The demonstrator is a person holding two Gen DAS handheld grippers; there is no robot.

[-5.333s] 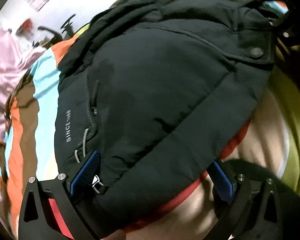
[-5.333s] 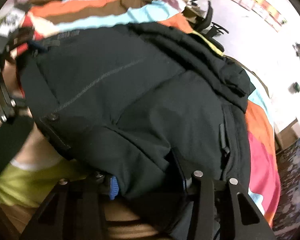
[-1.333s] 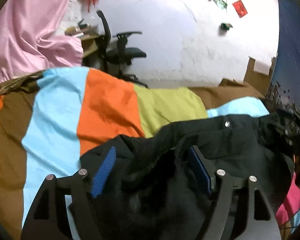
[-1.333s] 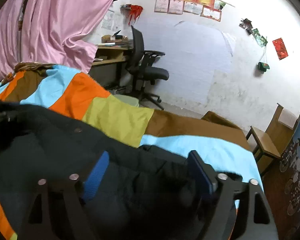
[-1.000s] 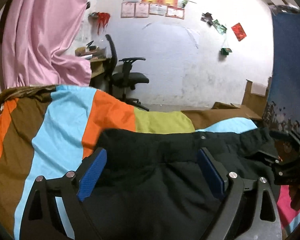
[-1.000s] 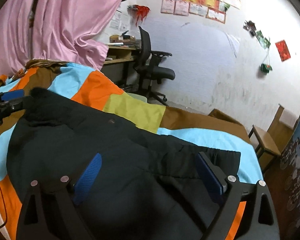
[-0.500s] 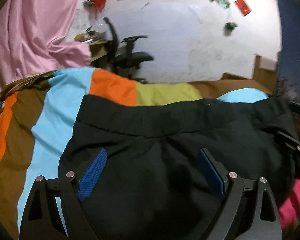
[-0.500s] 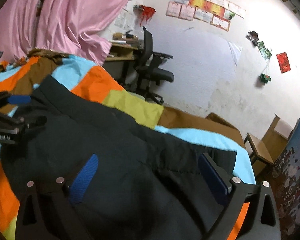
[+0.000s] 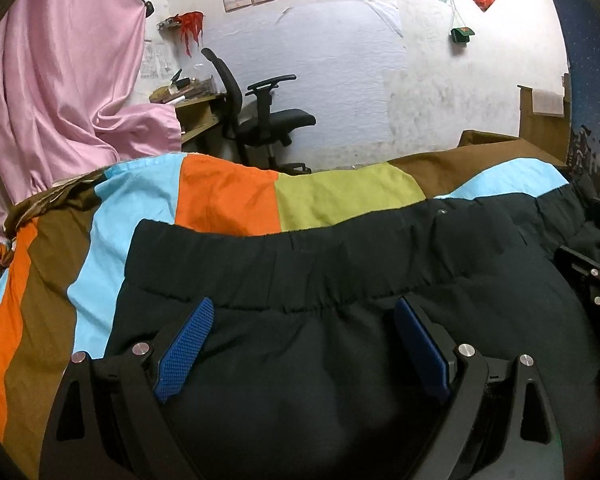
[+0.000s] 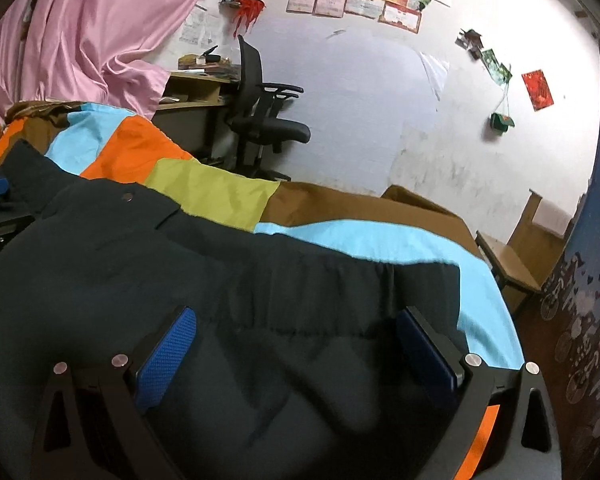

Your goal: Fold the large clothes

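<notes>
Since the earlier frames the jacket (image 9: 340, 272) had been flipped flat onto the striped bedspread (image 9: 228, 196), so the left gripper (image 9: 300, 344) and right gripper (image 10: 296, 352) hovered open, gripping nothing, ready for the next fold.

The left gripper (image 9: 300, 344) hangs over the black jacket (image 9: 340, 264), jaws spread wide, gripping nothing. The right gripper (image 10: 296, 344) hangs over that jacket too, jaws wide.
</notes>
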